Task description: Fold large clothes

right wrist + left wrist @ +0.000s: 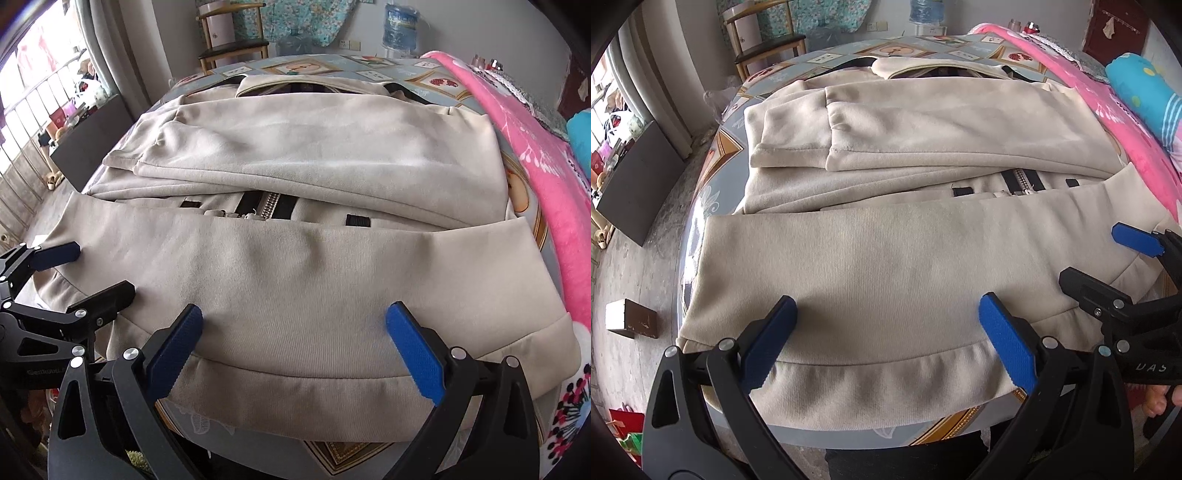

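Beige fleece jacket [886, 229] lies spread across the round table [713, 162], collar at the far side, hem toward me. Both sleeves [923, 122] are folded across the chest. The bottom portion is turned up over the lower front, leaving part of the black-taped zipper [1021, 182] exposed between sleeves and folded hem. The ribbed hem band [886, 380] hangs slightly past the near table edge.

My left gripper [886, 317] is spread wide, blue pads [1004, 332] well apart, hovering over the left half of the folded hem panel. Nothing is pinched between its fingers; whether the tips touch the cloth I cannot tell. My right gripper [293, 332] stands likewise wide open above the right half of the same panel, holding nothing. In the right wrist view the left gripper appears at the left edge, and in the left wrist view the right gripper appears at the right edge, jaws parted.

Patterned cloth covers the table. A pink blanket [535, 155] lies to the right, just beside the jacket. A wooden chair [232, 37] and a water bottle [400, 27] stand beyond.
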### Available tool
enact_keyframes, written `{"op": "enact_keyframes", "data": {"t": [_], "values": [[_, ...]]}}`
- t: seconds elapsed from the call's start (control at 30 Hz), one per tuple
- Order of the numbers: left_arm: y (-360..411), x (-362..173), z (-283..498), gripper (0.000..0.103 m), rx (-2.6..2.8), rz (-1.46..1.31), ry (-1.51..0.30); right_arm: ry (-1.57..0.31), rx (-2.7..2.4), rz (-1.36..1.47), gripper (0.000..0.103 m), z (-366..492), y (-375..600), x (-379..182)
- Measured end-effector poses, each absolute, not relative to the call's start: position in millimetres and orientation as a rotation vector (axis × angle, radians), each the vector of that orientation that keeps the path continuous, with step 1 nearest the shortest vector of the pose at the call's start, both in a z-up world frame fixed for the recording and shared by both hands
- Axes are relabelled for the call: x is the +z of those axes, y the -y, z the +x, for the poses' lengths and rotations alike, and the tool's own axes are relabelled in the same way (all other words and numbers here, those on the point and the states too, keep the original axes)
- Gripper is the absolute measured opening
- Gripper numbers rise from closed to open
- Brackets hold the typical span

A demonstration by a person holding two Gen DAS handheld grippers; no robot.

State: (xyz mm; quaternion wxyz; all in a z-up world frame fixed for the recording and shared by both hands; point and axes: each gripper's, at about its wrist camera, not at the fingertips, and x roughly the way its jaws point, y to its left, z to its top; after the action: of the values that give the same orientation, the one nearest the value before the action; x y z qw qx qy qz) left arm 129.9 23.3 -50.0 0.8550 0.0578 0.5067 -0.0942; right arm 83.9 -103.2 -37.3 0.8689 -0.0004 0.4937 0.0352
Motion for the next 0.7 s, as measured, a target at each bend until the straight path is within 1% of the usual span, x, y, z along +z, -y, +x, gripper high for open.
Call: {"op": "enact_keyframes", "data": {"t": [0.27, 0.47, 0.7], "values": [[-28, -47, 132, 0.095, -0.259, 0.128, -1.068, -1.030, 0.076, -0.004, 0.097, 85, 103, -38], [-55, -23, 109, 0.095, -0.239, 0.134, -0.908, -1.027, 0.082, -0.010, 0.097, 83, 104, -38], [-102, -5, 94, 0.095, -0.178, 0.056, -0.813, -1.038, 0.080, -0.012, 0.097, 84, 102, -38]]}}
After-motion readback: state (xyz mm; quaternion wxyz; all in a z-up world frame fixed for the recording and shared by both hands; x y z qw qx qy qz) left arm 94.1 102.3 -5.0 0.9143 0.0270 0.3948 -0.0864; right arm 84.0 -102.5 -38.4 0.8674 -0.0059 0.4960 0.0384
